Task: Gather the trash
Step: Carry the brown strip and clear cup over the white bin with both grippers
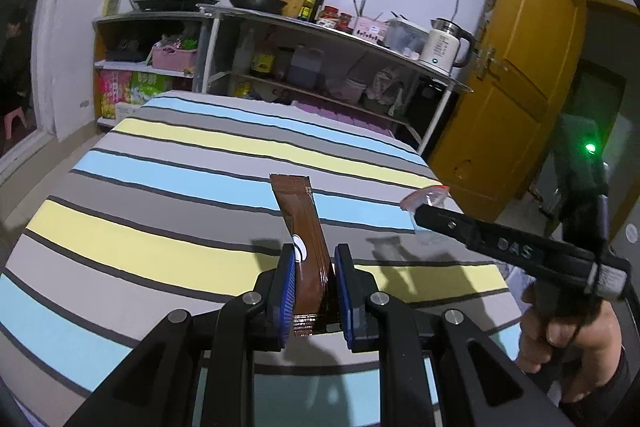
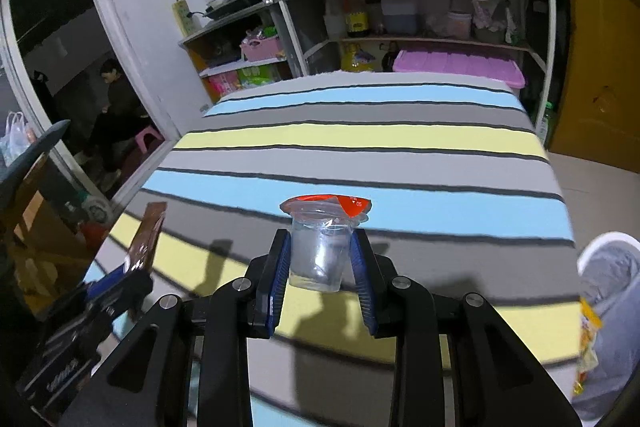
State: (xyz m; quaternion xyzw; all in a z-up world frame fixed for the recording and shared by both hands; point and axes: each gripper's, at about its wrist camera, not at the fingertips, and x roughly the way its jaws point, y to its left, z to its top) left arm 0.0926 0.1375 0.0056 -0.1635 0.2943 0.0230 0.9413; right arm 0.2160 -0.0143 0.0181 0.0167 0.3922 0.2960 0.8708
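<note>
My left gripper [image 1: 315, 259] is shut on a brown sachet wrapper [image 1: 302, 227] and holds it upright above the striped table [image 1: 160, 195]. My right gripper [image 2: 320, 247] is shut on a clear plastic cup [image 2: 318, 251] with a peeled red foil lid [image 2: 344, 205], held above the striped cloth [image 2: 360, 139]. In the left wrist view the right gripper [image 1: 424, 215] reaches in from the right with the cup's red lid [image 1: 426, 195] at its tip. In the right wrist view the left gripper [image 2: 120, 279] and the brown wrapper [image 2: 148, 239] show at the left.
A bin lined with a grey bag [image 2: 612, 287] stands at the table's right edge, a yellow wrapper [image 2: 588, 347] on its rim. Metal shelves [image 1: 320, 27] with pots, bottles and a kettle [image 1: 444, 45] stand behind the table. A yellow door [image 1: 516, 67] is at the right.
</note>
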